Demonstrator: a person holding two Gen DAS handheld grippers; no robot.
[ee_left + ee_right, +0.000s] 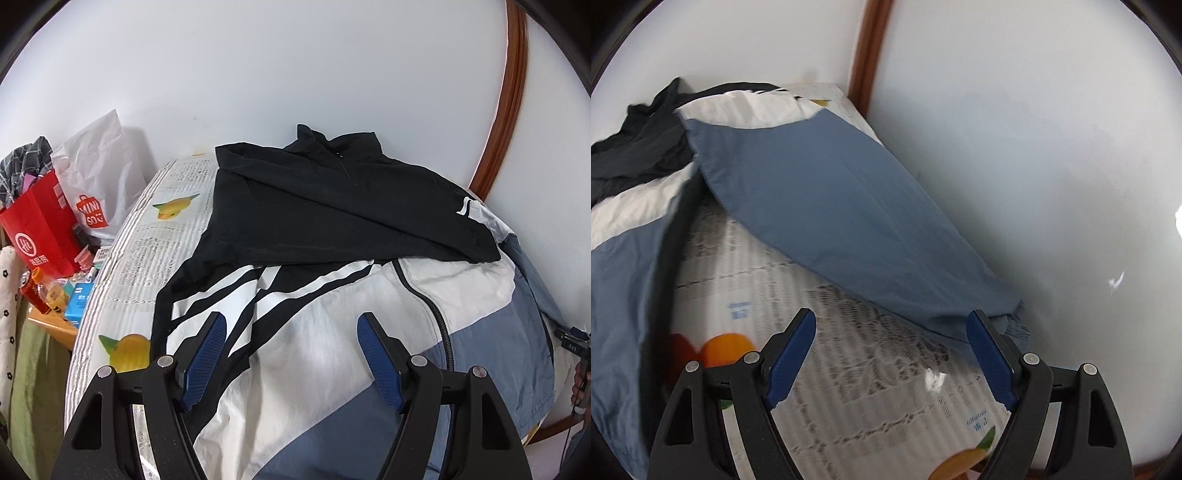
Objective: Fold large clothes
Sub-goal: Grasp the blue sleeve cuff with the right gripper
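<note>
Hovering over the jacket [332, 354] on the bed [147, 236], both grippers' fingers [205, 354] [988, 362] gape wide, gripping nothing

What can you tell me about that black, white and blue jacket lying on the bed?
The jacket lies spread front-up on the bed, which has a sheet printed with text and fruit. It looks like thin, crinkly fabric: black top with a stand-up collar, white middle with black stripes, blue bottom, and a dark zip down the front. One black sleeve is folded across the chest. The blue sleeve stretches flat beside the wall. Nothing grips it.
</note>
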